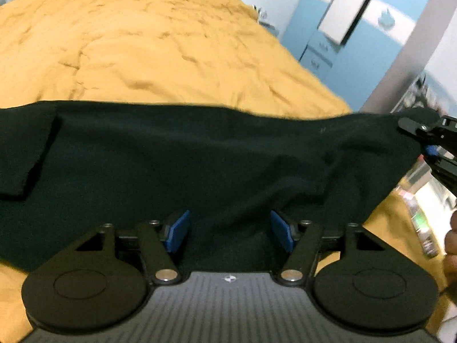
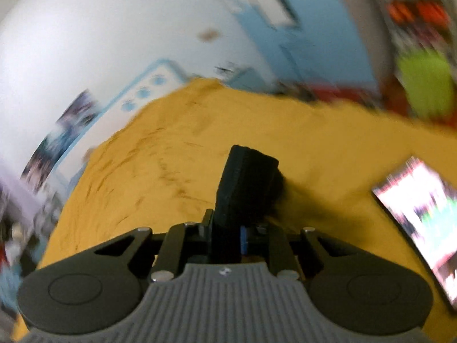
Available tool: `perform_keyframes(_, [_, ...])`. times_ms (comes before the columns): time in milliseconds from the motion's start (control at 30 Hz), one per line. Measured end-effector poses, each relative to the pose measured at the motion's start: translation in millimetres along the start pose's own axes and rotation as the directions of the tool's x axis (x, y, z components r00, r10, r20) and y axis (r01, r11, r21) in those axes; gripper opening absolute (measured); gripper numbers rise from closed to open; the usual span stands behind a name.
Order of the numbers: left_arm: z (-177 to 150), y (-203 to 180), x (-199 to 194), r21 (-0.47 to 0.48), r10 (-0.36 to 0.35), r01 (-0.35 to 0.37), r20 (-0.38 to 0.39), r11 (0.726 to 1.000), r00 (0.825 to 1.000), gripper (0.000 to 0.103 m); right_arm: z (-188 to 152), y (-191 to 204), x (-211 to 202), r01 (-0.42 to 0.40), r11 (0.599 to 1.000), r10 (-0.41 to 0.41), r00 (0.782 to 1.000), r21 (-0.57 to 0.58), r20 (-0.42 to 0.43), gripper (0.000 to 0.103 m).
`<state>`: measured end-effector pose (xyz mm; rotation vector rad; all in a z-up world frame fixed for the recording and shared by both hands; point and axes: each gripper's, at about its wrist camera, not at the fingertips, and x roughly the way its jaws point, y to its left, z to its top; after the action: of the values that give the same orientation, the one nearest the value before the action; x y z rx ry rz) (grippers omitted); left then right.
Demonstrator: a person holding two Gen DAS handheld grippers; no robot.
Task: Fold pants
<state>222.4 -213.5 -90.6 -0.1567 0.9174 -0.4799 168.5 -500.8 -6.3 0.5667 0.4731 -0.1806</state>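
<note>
Lying across a rumpled mustard bedspread [image 1: 148,43], the black pants [image 1: 200,154] stretch as a broad dark band from the left edge of the left wrist view to its right edge. On the left side a folded flap of the cloth sits on top of the rest.

The left gripper [image 1: 230,230] hangs over the near edge of the pants with its jaws wide apart. Its blue pads [image 1: 178,230] stand on either side of the dark cloth and press on nothing; the fabric lies below and between them, ungripped.

At the right edge of that view the right gripper [image 1: 422,140] has a corner of the pants pinched, and the cloth rises toward it in a taut slope off the bedspread. Part of a hand [image 1: 451,243] shows below it.

In the right wrist view, which is blurred, the right gripper [image 2: 228,240] is closed tight on a thick bunch of black fabric [image 2: 245,183] that sticks up past the fingertips. A sliver of blue pad [image 2: 243,241] shows against the cloth. A glossy printed booklet [image 2: 420,220] lies on the bedspread [image 2: 160,154] to the right.
</note>
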Motion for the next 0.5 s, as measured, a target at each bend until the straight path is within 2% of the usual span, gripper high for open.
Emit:
perform_keyframes(67, [2,13,-21,-0.02,-0.017,0.017,0.046,1.0,0.999,0.075,-3,33,-2,-0.057,0.989,0.058,0.998,-0.14,0.005,0.012])
perform_keyframes(167, [6,35,-45,-0.078,-0.027,0.033,0.075,0.996,0.997,0.075,-20,80,2,-0.133,0.933,0.132,0.991,-0.333,-0.025,0.012])
perform_keyframes(333, [5,77,-69,-0.205,-0.017,0.037,0.098,0.978,0.995,0.076,-81,133,14,-0.262,0.773,0.207,0.965,-0.578,-0.161,0.012])
perform_keyframes(400, [3,89,-70,-0.246,-0.006,0.029,0.095,0.969,0.995,0.077,-112,144,25,-0.322,0.687,0.192,0.945,-0.652,-0.264,0.012])
perform_keyframes(433, [4,93,-69,-0.262,-0.004,0.027,0.091,0.965,0.996,0.077,-127,147,33,-0.348,0.644,0.164,0.933,-0.682,-0.321,0.013])
perform_keyframes(500, [3,97,-64,-0.288,-0.007,0.03,0.082,0.957,0.997,0.077,-153,151,44,-0.372,0.585,0.087,0.912,-0.721,-0.401,0.021])
